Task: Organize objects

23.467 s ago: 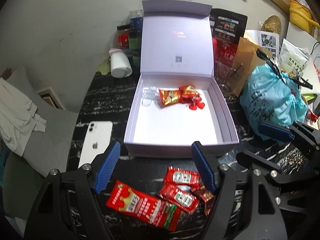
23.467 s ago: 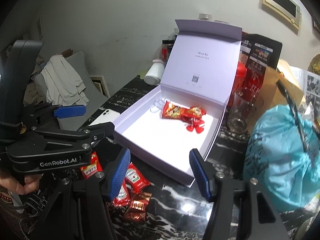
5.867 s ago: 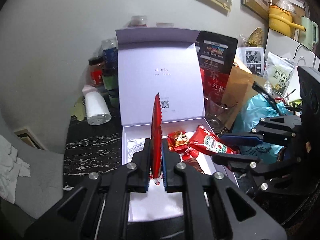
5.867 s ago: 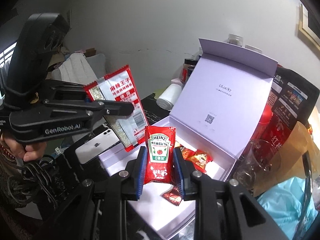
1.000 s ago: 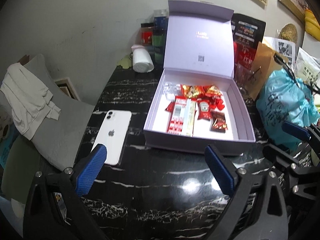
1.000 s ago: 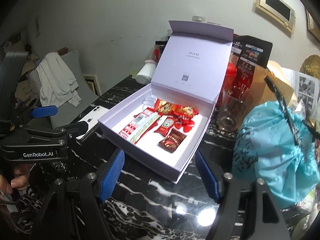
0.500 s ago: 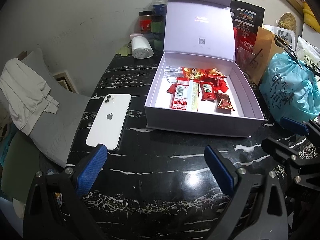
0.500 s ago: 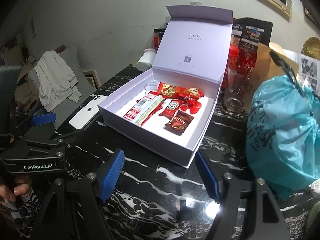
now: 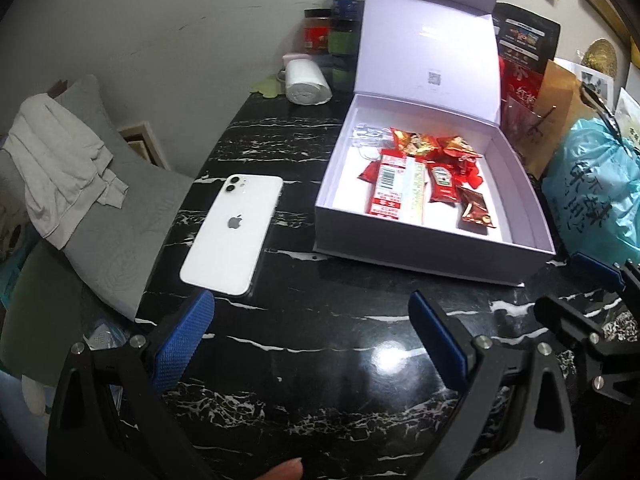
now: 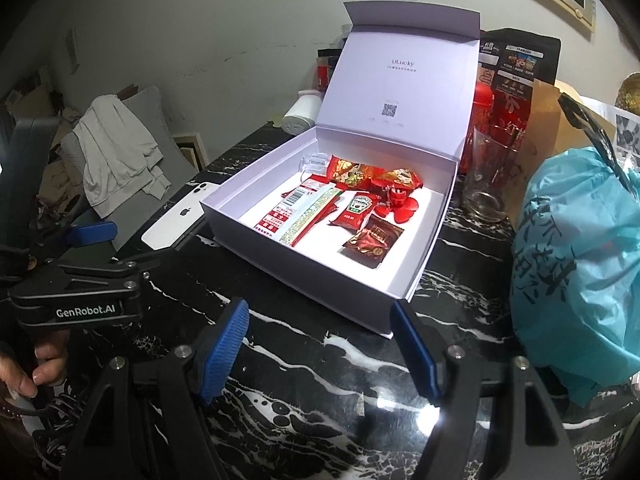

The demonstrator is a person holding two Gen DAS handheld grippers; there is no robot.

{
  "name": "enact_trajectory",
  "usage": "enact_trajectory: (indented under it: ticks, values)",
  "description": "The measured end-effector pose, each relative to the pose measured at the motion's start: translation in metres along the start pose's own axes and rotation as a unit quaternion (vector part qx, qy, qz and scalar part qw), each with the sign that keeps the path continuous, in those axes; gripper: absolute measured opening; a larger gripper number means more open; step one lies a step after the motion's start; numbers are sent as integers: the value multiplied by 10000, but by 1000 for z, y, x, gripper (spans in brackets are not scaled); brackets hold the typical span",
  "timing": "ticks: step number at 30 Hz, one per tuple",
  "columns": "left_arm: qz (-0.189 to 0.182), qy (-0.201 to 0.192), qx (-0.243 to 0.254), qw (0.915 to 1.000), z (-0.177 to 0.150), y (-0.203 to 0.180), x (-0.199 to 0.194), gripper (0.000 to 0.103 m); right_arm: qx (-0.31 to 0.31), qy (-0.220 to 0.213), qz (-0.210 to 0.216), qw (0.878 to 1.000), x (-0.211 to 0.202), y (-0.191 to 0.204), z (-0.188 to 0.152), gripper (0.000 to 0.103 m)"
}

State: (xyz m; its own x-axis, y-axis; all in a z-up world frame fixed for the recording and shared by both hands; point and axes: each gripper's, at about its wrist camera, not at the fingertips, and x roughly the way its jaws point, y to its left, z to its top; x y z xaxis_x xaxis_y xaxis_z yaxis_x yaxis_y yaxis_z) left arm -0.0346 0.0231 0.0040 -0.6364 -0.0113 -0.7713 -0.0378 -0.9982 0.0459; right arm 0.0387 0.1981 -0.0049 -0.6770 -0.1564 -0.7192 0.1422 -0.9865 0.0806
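Both the left tool (image 9: 310, 344) and right tool (image 10: 320, 346) are being held wide open, empty. Packets (image 10: 356, 210) are lying in the open box (image 10: 320, 276) ahead of them on the surface (image 9: 320, 360).

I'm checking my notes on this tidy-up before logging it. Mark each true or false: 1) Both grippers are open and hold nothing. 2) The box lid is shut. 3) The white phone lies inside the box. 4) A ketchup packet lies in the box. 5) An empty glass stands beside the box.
1) True: the left gripper and right gripper are open, nothing between the fingers.
2) False: the lid of the box stands open.
3) False: the phone lies on the table, left of the box.
4) True: the ketchup packet lies among the snack packets.
5) True: the glass stands right of the box.
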Motion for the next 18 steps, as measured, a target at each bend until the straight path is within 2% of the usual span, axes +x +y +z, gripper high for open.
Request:
enact_trajectory:
  ticks: [10, 18]
  values:
    - [60, 105, -32, 9999, 0, 5, 12, 98, -33, 133, -77, 9999, 7, -4, -1, 74]
    - [-107, 211, 7, 9997, -1, 0, 16, 98, 65, 194, -143, 9997, 8, -12, -6, 74]
